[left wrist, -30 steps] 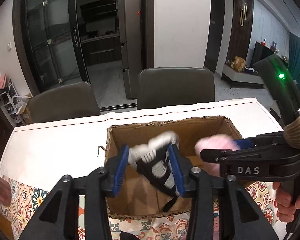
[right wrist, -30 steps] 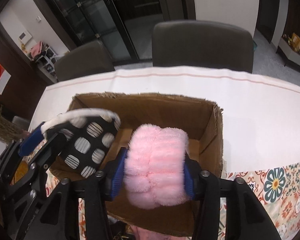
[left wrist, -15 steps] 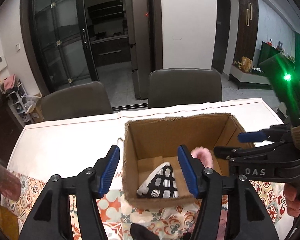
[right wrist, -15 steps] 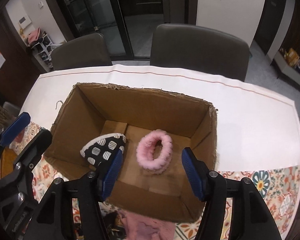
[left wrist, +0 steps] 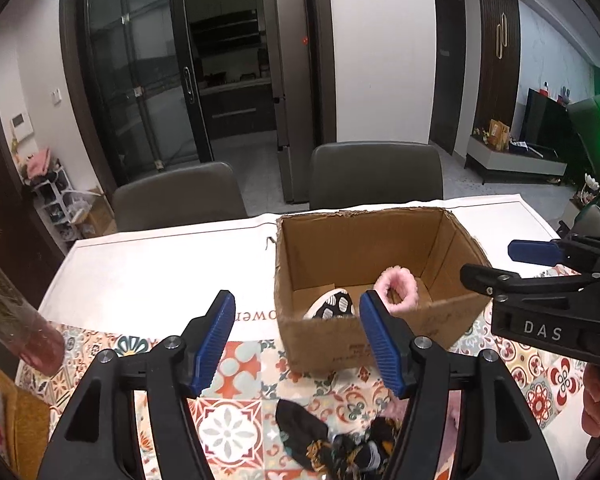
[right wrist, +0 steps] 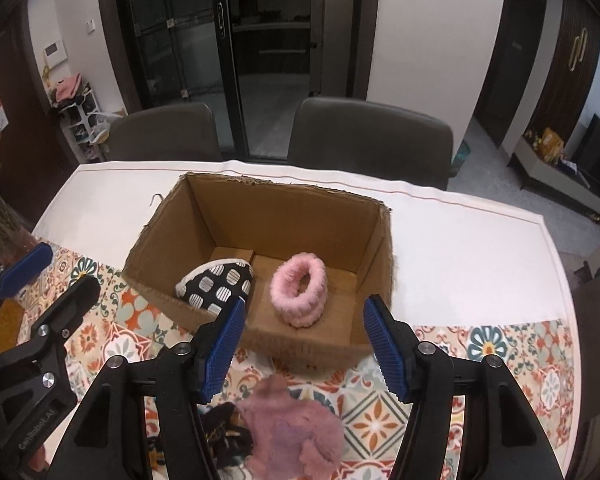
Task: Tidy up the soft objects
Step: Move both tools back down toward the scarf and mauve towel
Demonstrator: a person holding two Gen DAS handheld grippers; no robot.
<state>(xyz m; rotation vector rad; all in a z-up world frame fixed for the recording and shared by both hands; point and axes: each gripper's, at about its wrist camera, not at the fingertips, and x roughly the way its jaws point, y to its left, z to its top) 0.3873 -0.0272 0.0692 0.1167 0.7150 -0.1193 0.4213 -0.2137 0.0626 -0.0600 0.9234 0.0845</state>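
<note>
Now both tongs released, empty: left gripper (left wrist: 296,338), right gripper (right wrist: 304,344). Pink fluffy ring (right wrist: 298,294) + dotted pouch (right wrist: 220,282) inside cardboard box (right wrist: 260,200). Leftover pile (right wrist: 284,424) at 6 o'clock, w/ dark cloth tangled; risk: grabbing two at once, or bumping box's near wall.

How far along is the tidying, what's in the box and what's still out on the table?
Done: the polka-dot slipper and the pink fluffy ring lie in the cardboard box. In hand: nothing; the left gripper and right gripper both hang open and empty. Left: a pink furry item and dark patterned fabric lie on the tablecloth before the box.
</note>
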